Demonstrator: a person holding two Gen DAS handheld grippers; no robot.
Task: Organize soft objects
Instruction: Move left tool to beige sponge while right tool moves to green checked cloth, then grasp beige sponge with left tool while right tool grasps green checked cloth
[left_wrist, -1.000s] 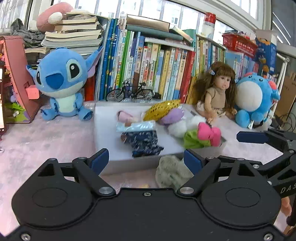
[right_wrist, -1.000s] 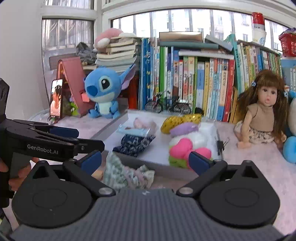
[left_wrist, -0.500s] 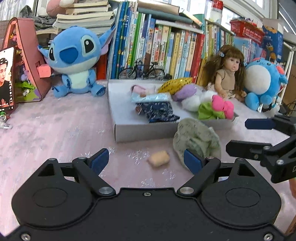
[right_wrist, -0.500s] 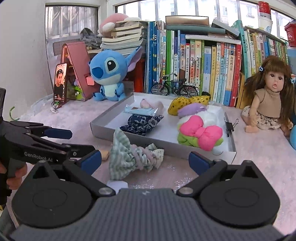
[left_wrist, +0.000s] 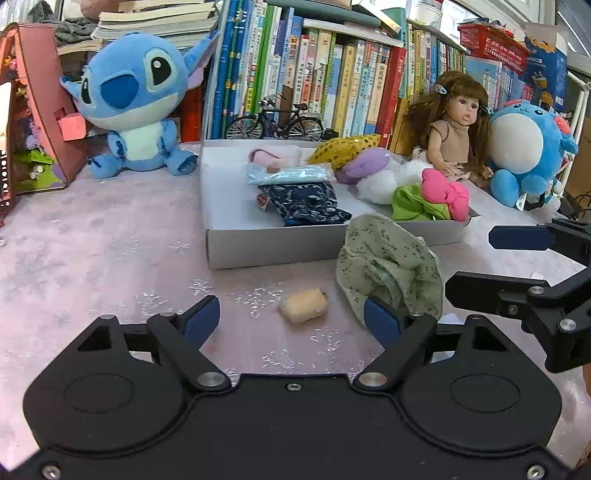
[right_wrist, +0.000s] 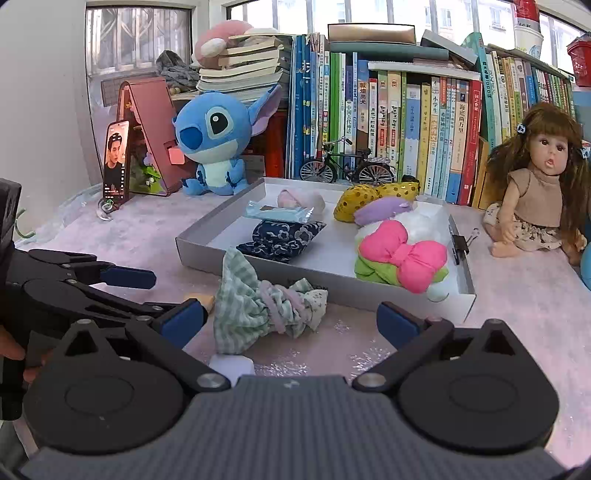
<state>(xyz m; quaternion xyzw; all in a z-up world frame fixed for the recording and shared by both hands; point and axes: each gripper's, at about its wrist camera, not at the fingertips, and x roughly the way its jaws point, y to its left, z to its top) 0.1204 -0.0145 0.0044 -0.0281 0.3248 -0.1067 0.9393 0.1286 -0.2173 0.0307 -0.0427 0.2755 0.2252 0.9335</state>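
Most soft items lie in the grey tray. Left outside, near: green cloth pouch, tan piece, possibly foam. Left gripper closing, empty; right gripper open.

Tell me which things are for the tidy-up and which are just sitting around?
For the tidy-up:
green cloth pouch
little tan soft piece
grey tray
pink bow

Just sitting around:
blue plush
doll
toy bicycle
books
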